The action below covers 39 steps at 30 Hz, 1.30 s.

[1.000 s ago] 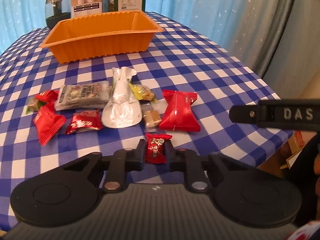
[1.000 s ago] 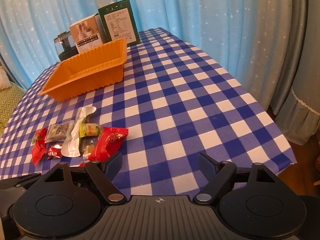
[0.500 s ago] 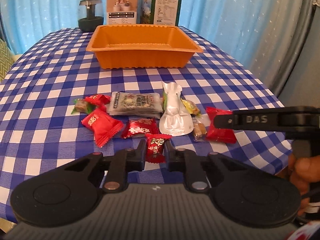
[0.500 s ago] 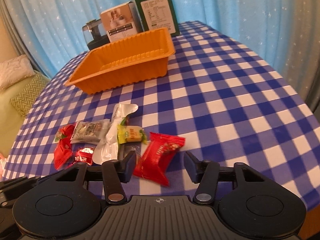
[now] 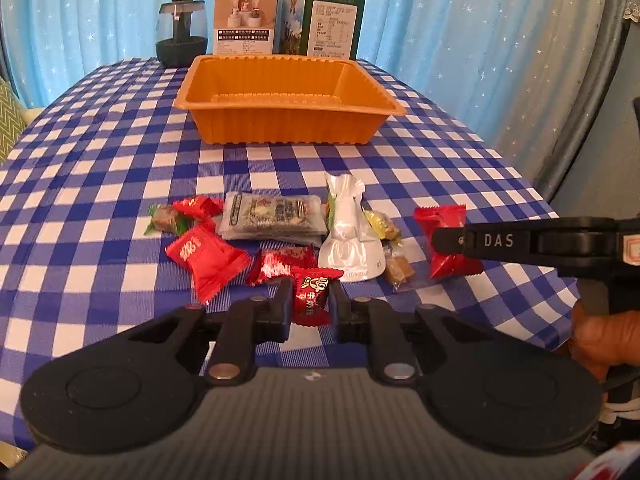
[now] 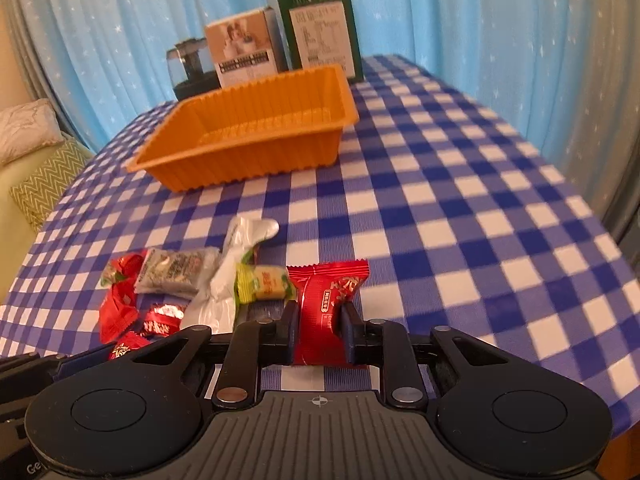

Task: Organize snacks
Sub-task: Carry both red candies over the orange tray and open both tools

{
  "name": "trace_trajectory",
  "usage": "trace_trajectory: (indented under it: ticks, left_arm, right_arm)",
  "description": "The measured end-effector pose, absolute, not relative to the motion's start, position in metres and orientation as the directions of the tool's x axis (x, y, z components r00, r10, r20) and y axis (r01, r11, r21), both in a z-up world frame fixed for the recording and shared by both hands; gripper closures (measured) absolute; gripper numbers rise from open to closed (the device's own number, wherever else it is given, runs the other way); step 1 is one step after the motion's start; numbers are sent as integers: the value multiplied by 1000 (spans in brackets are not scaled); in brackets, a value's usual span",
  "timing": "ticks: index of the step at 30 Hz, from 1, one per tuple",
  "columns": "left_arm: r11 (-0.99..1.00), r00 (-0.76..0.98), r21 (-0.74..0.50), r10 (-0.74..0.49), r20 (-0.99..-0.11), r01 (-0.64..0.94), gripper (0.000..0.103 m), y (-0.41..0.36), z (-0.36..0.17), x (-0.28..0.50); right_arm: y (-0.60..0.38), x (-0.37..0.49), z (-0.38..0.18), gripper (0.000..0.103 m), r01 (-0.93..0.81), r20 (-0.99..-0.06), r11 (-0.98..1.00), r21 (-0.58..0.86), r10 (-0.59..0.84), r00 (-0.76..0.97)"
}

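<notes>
Snacks lie in a loose heap on the blue-and-white checked tablecloth (image 5: 120, 168), across the middle of the left wrist view and at lower left of the right wrist view. In the heap are a grey flat packet (image 5: 272, 216), a white pouch (image 5: 348, 236), a yellow-green sweet (image 6: 264, 286), a brown sweet (image 5: 398, 268) and several red wrapped sweets.

The left gripper (image 5: 310, 300), low in the centre of its own view, is clamped on a small red candy (image 5: 312, 294), its fingers pressed against both sides of the wrapper.

The right gripper (image 6: 320, 330), low in the centre of its view, has just been closing its jaws, and a larger red packet (image 6: 326, 300) now stands between them with the pads pressing its sides. The same gripper shows from the side at the right edge of the left wrist view, with a hand (image 5: 600, 340) below it.

An orange tray (image 5: 288, 128) sits further back on the table, in the upper middle of both views, well apart from the heap. Behind it stand a white box (image 5: 245, 20), a green box (image 5: 332, 20) and a dark jar (image 5: 182, 36), in front of a blue curtain (image 5: 460, 20).
</notes>
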<state>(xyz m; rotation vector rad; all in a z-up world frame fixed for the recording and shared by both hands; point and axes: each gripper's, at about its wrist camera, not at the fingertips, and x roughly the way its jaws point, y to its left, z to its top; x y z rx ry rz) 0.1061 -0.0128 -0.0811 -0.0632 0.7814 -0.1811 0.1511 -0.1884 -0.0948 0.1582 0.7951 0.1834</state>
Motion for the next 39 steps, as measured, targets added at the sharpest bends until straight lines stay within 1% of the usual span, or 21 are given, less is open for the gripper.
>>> trace_trajectory:
  ticks: [9,12,16,22,26,29,33,36,37,39]
  left_arm:
    - [982,741,-115,-187,-645,148,87,5,-44,150]
    - [984,771,-83,-174,-612,156,87,11,-27,174]
    - [985,802,-80,-170,-572,151,87,19,-12,214]
    - [985,825,-100,-173,-538,141,87,32,-10,269]
    - [985,838,-75,-171,-518,154,87,32,-12,296]
    - [984,839,-84,-180,-513,160,87,32,-16,313]
    - [982,821,-120,-190,-538,148,87,37,-27,329]
    - [980,811,-123,-196,-551,154,87,36,-34,338]
    - [980,810,-122,-199,-551,158,86,35,-36,340]
    - [983,809,-110,-183,-559,147,77,34,-38,344]
  right_arm:
    - [-177,173,-58,81,-181,-607,965,191,261,751]
    - [-173,193,-44,81,-204,-572,962,179,271,775]
    - [-165,222,-30,81,-222,-533,959,178,284,797]
    - [-152,275,-21,81,-257,-502,946,200,324,802]
    - [-149,313,-28,81,-259,-507,942,211,332,795]
    - [-149,336,-38,81,-250,-526,941,229,335,782]
    - [-155,354,-49,81,-227,-550,941,251,332,767]
    - [-159,360,-56,81,-225,-560,942,248,329,760]
    - [-160,362,-57,81,-223,-563,943,248,327,759]
    - [-164,365,-60,81,-212,-570,943,255,324,755]
